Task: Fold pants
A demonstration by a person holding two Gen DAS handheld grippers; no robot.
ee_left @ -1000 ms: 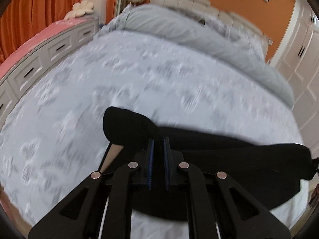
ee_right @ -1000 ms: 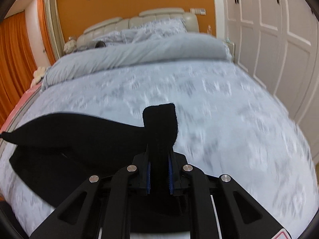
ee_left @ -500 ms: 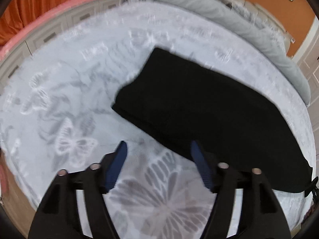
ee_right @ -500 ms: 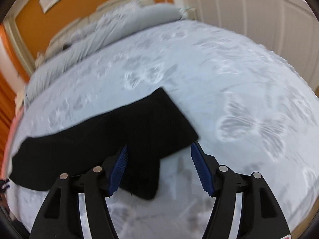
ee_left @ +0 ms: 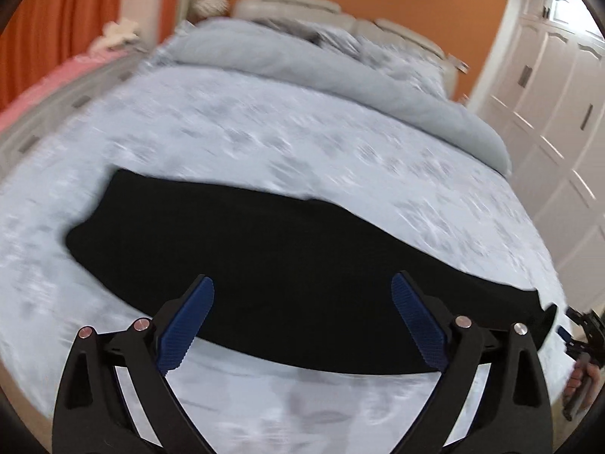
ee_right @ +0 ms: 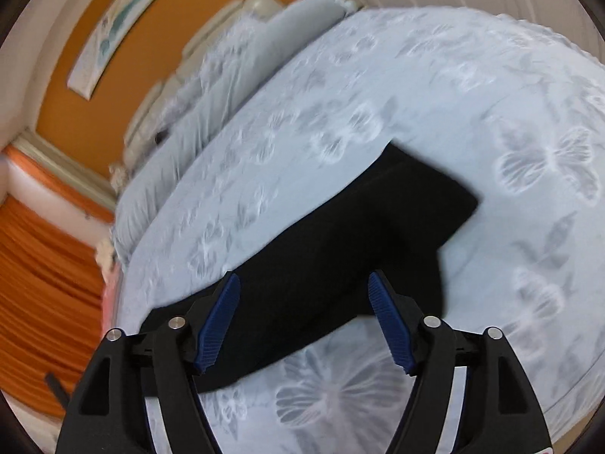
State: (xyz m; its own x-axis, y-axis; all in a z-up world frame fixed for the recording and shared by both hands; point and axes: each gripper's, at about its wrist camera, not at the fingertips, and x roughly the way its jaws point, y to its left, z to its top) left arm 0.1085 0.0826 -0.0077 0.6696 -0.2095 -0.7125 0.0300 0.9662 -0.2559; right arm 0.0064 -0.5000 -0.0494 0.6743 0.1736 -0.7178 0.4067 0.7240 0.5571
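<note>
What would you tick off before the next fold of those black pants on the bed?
1. Black pants lie flat on the bed cover: ok.
2. Left gripper free of cloth, jaws opening: ok.
3. Right gripper free of cloth, jaws opening: ok.
4. Both legs stacked edge to edge: cannot tell, the cloth is too dark and blurred.
5. Short end of the pants without a stray flap: not ok, one corner juts out toward the camera.
</note>
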